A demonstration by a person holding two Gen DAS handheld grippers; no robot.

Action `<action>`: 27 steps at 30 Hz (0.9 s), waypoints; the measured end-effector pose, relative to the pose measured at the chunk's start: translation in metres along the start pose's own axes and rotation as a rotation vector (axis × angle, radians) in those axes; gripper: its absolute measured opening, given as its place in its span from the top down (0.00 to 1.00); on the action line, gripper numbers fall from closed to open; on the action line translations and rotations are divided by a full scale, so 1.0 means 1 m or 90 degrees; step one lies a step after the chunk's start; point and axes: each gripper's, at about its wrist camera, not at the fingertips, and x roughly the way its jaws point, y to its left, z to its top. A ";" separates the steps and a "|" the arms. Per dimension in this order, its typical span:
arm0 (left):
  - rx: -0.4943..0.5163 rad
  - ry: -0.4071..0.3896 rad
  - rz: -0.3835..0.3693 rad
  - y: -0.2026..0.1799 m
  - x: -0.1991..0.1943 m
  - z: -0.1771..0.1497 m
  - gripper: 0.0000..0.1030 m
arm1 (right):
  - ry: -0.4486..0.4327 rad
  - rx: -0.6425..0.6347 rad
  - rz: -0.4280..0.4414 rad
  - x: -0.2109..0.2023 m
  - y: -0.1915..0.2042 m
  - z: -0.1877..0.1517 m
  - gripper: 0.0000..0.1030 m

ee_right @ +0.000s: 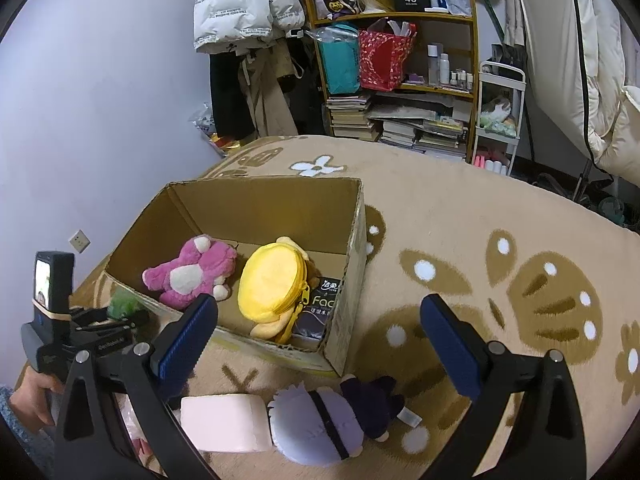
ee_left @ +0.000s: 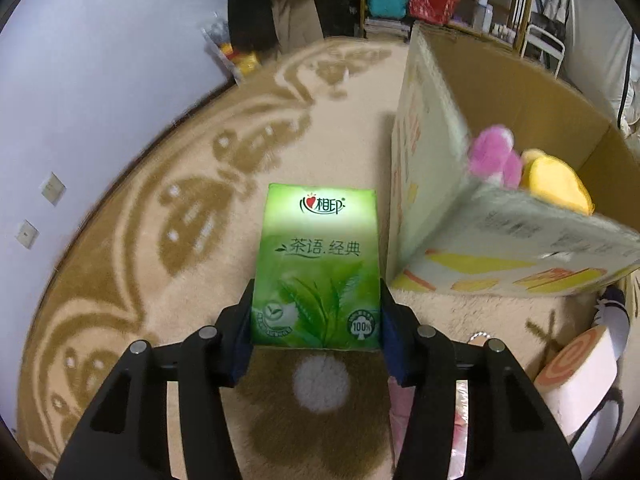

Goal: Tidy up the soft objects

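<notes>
My left gripper (ee_left: 316,316) is shut on a green tissue pack (ee_left: 318,264) and holds it above the rug, just left of the open cardboard box (ee_left: 424,184). In the right wrist view the box (ee_right: 352,264) holds a pink plush bear (ee_right: 190,272), a yellow plush pouch (ee_right: 272,284) and a dark tissue pack (ee_right: 320,312). My right gripper (ee_right: 318,336) is open and empty above the box's near corner. Below it on the rug lie a pink roll-shaped plush (ee_right: 224,424) and a white-haired dark-clothed plush doll (ee_right: 332,420). The left gripper with the green pack (ee_right: 124,304) shows at the left.
A beige rug (ee_right: 480,216) with brown flower pattern covers the floor. A bookshelf (ee_right: 400,80) with books, bags and bottles stands at the back, with hanging coats (ee_right: 248,12) beside it. A white cart (ee_right: 500,120) and bedding (ee_right: 600,80) are at the right. The wall (ee_left: 100,80) is at the left.
</notes>
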 end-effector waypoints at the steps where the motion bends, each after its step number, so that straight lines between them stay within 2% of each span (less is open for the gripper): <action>1: 0.003 -0.019 0.006 -0.001 -0.009 0.003 0.50 | -0.001 -0.001 0.001 -0.001 0.000 -0.001 0.00; 7: -0.002 -0.126 0.028 -0.001 -0.059 0.025 0.50 | -0.005 -0.004 0.003 -0.009 0.006 -0.006 0.00; 10: -0.016 -0.181 0.002 -0.006 -0.086 0.034 0.50 | -0.005 -0.003 0.003 -0.012 0.007 -0.008 0.00; 13: 0.007 -0.212 -0.020 -0.018 -0.100 0.042 0.50 | -0.003 -0.005 0.003 -0.012 0.007 -0.010 0.00; 16: 0.028 -0.222 -0.037 -0.035 -0.106 0.051 0.50 | -0.002 -0.007 0.003 -0.014 0.008 -0.012 0.00; 23: 0.064 -0.190 -0.063 -0.064 -0.091 0.050 0.50 | 0.007 0.001 0.007 -0.015 0.009 -0.016 0.00; 26: 0.077 -0.186 -0.053 -0.074 -0.087 0.045 0.48 | 0.014 0.009 0.010 -0.012 0.007 -0.016 0.00; 27: 0.077 -0.188 -0.044 -0.075 -0.086 0.044 0.42 | 0.015 0.011 0.010 -0.012 0.006 -0.017 0.00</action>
